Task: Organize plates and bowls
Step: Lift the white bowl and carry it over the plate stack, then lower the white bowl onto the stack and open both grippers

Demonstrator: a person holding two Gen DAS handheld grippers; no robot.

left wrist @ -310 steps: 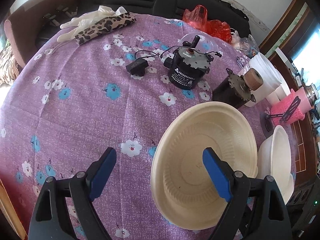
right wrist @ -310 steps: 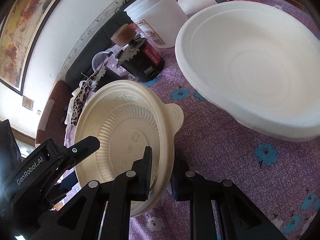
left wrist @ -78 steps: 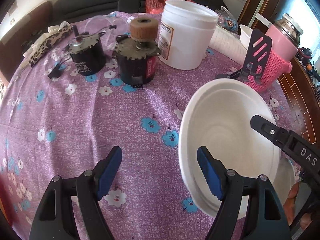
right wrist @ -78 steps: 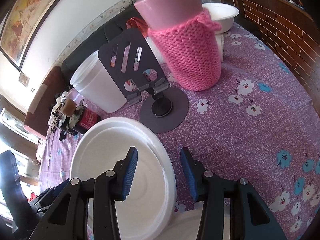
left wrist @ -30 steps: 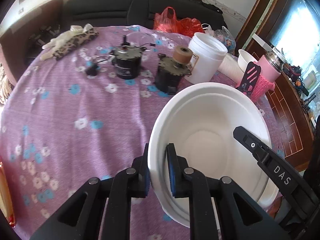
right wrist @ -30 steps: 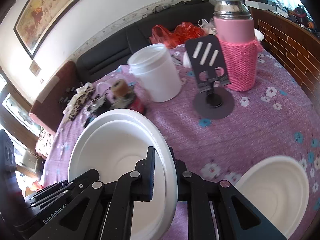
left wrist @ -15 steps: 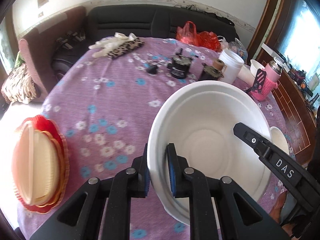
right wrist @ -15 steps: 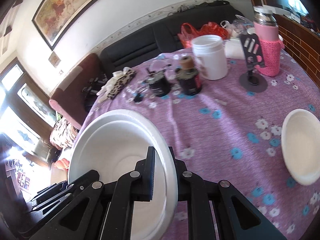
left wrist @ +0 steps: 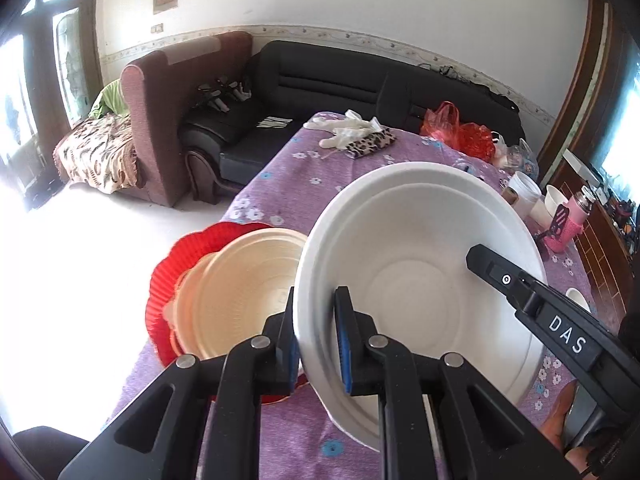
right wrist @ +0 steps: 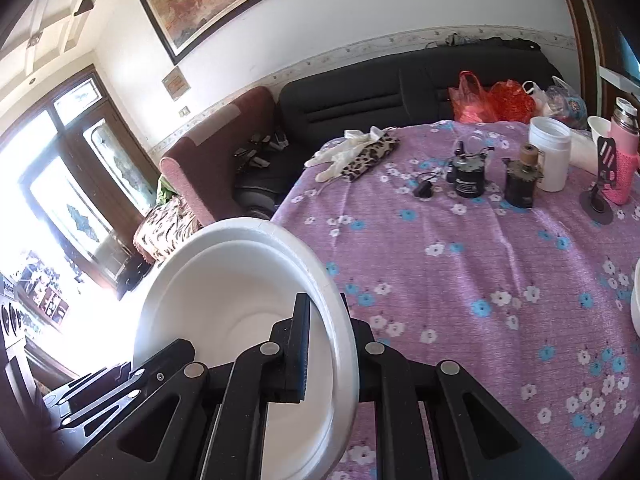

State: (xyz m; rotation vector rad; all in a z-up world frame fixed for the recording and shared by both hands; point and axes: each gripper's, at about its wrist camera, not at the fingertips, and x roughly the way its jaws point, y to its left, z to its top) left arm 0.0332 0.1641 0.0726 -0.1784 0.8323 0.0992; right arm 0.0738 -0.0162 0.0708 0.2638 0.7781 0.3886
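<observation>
Left wrist view: the left gripper is clamped on the near left rim of a large white bowl, one blue-padded finger outside the wall and one inside. The bowl is held tilted above the worktop, which carries a purple floral cloth. Just left of the bowl, at the near left edge of the worktop, a cream bowl sits nested on a red scalloped plate. A black arm of the right gripper, marked DAS, crosses the bowl's right side. At the far end lie a white glove, a leopard-print pouch and a red plastic bag; a pink-sleeved flask stands far right.

Right wrist view: the right gripper is closed on the right rim of the same white bowl, rim pinched between both fingers. The bowl hangs past the worktop's near left edge. Across the worktop, well apart from the bowl, stand two dark motors, a white jar and a phone stand.
</observation>
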